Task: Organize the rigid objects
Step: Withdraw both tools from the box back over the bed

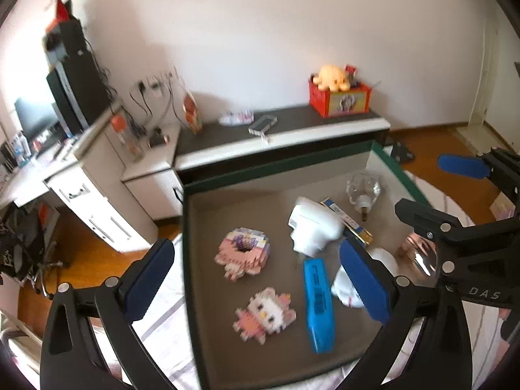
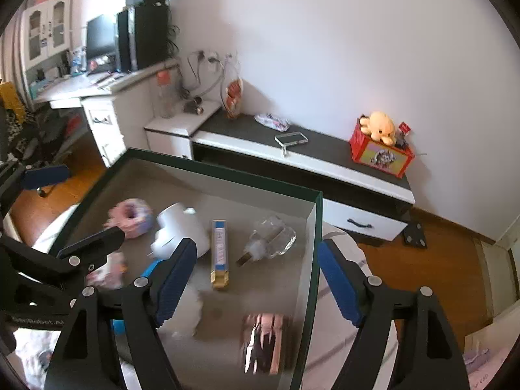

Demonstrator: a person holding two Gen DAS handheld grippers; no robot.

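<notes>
- A dark-rimmed tray (image 1: pixel 187 227) sat on a pale striped cloth and held every loose item in view.
- In it lay a pink block ring (image 1: pixel 242 253), a pink block figure (image 1: pixel 265 315), a blue marker (image 1: pixel 318 305), a white plastic device (image 1: pixel 313 227), a long slim box (image 1: pixel 346 219), a clear glass bottle (image 1: pixel 362 191) and a rose-gold compact (image 2: pixel 265 341).
- A small white item (image 1: pixel 349 287) lay partly hidden behind the left gripper's right finger; what it was could not be told.
- The left gripper (image 1: pixel 256 282) hung above the near left part of the tray, jaws spread wide, nothing between them.
- The right gripper (image 2: pixel 258 279) hung over the tray's right wall, jaws likewise wide apart and empty.
- The items lay scattered at mixed angles, several touching or overlapping near the white device; no grouping or alignment was evident.
- Judgement: the organizing appeared barely begun or not begun. Nothing was held, and all items remained to be sorted or arranged.
- No receiving container other than the tray was identifiable; a red box (image 1: pixel 339 99) with a plush toy stood well apart on the low cabinet (image 1: pixel 292 123).
</notes>
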